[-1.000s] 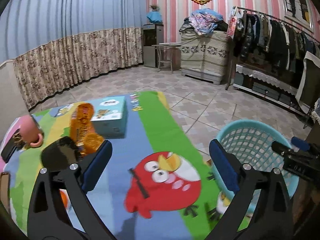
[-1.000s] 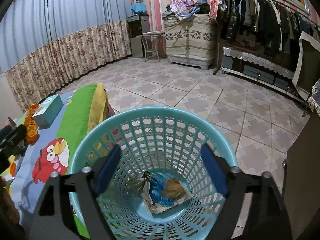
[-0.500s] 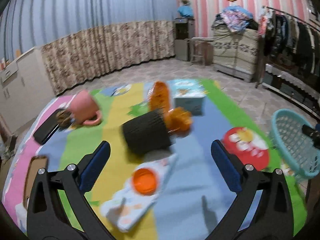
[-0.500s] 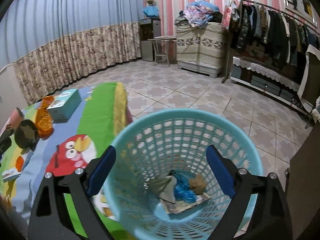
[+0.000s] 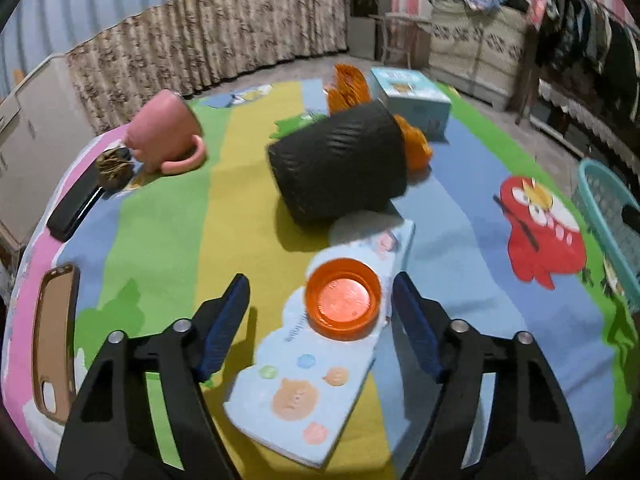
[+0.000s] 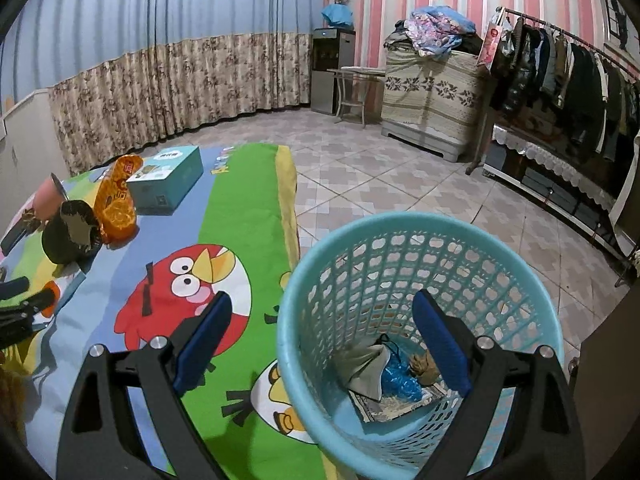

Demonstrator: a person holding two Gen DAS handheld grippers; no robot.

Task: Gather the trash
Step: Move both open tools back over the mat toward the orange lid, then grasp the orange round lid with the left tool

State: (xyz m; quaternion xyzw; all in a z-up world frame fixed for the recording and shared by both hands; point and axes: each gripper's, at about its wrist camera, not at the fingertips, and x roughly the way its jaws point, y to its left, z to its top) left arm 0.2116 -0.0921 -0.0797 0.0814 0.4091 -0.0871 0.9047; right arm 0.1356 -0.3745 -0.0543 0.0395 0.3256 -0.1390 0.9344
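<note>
A: Left view, from the left. Brown phone case [image 5: 54, 340] at the near left edge of the striped cloth [image 5: 168, 240]. A dark flat case [image 5: 74, 208] beyond it, then a pink mug [image 5: 164, 136] upside down at far left, a brown frizzy clump [image 5: 114, 166] touching its near side.

B: Centre?

A: Black ribbed cup [image 5: 340, 164] on its side, mid cloth. Orange snack wrapper [image 5: 352, 88] behind it; a teal box [image 5: 412, 94] just right of that. Nearer, a pale blue wipes pack [image 5: 320, 376] with an orange lid [image 5: 343, 299] on top.

B: The left claw [image 5: 320, 320]?

A: Part open, jaws closing. Lid and pack sit between them; the right finger [image 5: 416, 332] is close beside the pack, contact not clear. Nothing gripped yet.

B: Right view?

A: Red bird print [image 6: 184, 292] on the cloth, then the teal basket [image 6: 420, 236] on the floor at the cloth's right edge. Inside: grey crumpled bag [image 6: 364, 364], blue wrapper [image 6: 400, 380], brown scrap [image 6: 424, 364].

B: The right claw [image 6: 320, 344]?

A: Wide open, empty, over the basket's near rim.
</note>
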